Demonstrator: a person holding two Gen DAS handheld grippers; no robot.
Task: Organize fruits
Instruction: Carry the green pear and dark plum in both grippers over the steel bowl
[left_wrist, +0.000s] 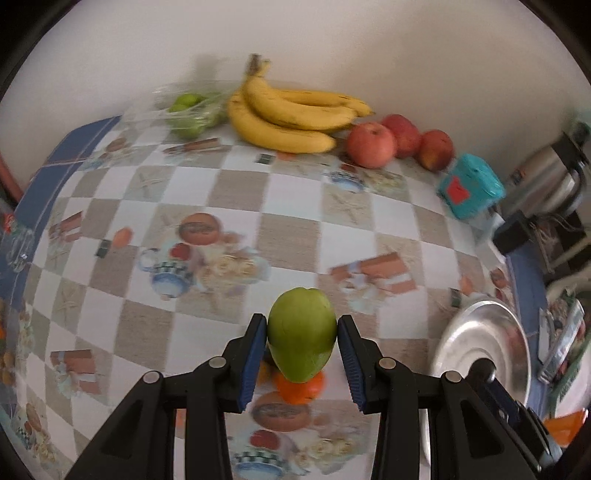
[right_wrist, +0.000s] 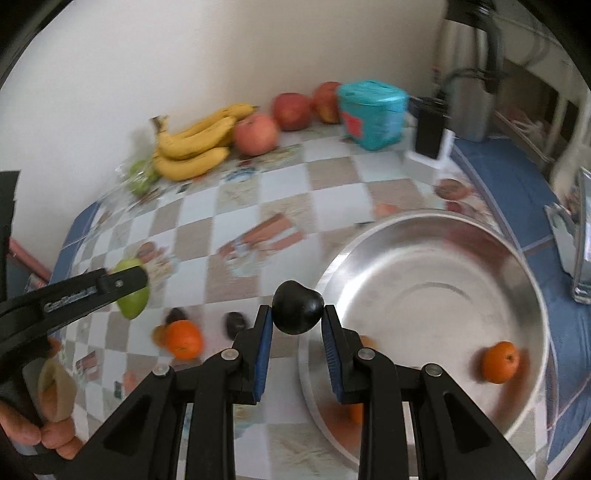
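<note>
Left wrist: tongs (left_wrist: 301, 328) clamp green fruit (left_wrist: 301, 332).

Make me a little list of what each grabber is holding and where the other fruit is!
left gripper: shut on green fruit
right gripper: shut on dark fruit
metal bowl: one orange inside
by the wall: bananas, apples
on the tablecloth: another orange

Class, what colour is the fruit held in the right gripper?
Black, glossy. The fruit sits between the right gripper pads, clearest in the right wrist view.
</note>
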